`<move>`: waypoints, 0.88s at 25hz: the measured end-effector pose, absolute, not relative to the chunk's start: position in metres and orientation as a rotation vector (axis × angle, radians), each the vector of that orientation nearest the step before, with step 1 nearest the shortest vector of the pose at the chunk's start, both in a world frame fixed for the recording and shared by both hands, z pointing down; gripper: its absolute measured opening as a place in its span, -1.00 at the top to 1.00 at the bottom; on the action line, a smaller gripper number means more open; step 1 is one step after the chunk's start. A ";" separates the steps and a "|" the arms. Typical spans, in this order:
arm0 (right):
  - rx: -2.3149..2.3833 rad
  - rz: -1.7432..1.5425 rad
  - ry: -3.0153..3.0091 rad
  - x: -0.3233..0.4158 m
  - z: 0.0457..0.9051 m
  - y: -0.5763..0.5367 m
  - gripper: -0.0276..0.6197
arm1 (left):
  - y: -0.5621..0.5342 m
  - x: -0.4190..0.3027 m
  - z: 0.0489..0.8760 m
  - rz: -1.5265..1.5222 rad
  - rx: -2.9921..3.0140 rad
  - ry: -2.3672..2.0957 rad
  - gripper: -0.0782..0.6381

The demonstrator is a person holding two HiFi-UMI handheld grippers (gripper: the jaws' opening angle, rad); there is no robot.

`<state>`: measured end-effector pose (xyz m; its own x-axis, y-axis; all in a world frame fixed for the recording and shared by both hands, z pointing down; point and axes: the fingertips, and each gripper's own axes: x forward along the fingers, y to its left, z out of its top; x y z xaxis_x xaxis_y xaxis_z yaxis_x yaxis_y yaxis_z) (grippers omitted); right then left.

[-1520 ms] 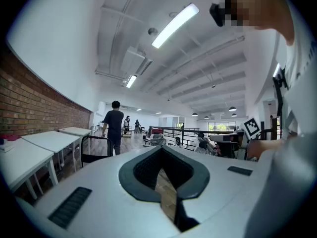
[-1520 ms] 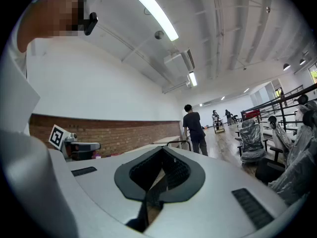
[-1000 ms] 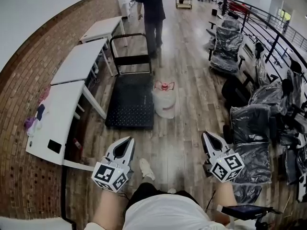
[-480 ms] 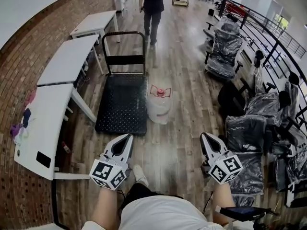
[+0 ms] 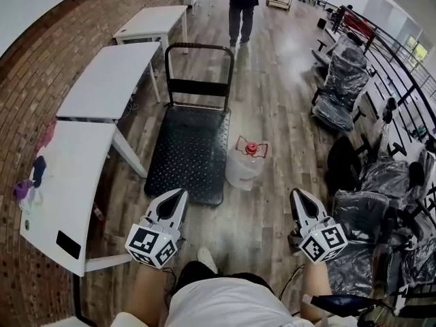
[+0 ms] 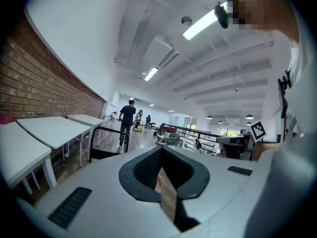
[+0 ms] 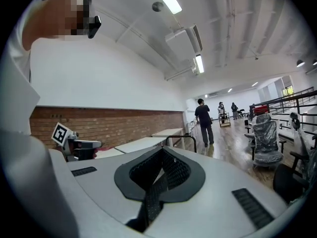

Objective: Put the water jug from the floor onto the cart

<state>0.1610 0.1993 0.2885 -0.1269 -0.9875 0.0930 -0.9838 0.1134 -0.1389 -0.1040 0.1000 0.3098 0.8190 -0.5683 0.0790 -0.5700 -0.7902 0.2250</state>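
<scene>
The water jug [image 5: 245,165], clear with a red cap and red handle, stands upright on the wood floor in the head view. It sits just right of the black platform cart [image 5: 191,148], whose deck is bare and whose push handle [image 5: 199,46] rises at the far end. My left gripper [image 5: 181,195] is held level short of the cart's near edge, jaws shut on nothing. My right gripper [image 5: 296,195] hangs to the right and short of the jug, also shut and empty. In the left gripper view the left gripper [image 6: 161,150] points over the floor; in the right gripper view the right gripper [image 7: 163,151] does too.
White tables [image 5: 102,80] line the brick wall left of the cart. Plastic-wrapped chairs [image 5: 344,80] and a black railing [image 5: 388,53] stand on the right. A person [image 5: 242,5] walks away down the aisle. My shoe [image 5: 206,256] shows between the grippers.
I have walked forward with both grippers. The cart and jug now lie nearer and lower in the head view. Both grippers stay shut.
</scene>
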 end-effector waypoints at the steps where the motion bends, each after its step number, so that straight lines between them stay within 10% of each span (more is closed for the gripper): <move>1: -2.056 -0.263 2.328 0.157 0.289 0.188 0.91 | 0.088 -0.107 0.309 0.013 2.765 -0.879 0.78; 22: -1.911 -0.329 2.369 0.238 0.316 0.011 0.91 | -0.048 -0.031 0.317 0.121 2.740 -0.989 0.78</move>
<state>0.2376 0.0111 0.3164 -0.2188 -0.9731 0.0722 -0.9559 0.1989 -0.2159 -0.0307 -0.0479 0.3173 0.7692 -0.6204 0.1529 -0.6390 -0.7471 0.1831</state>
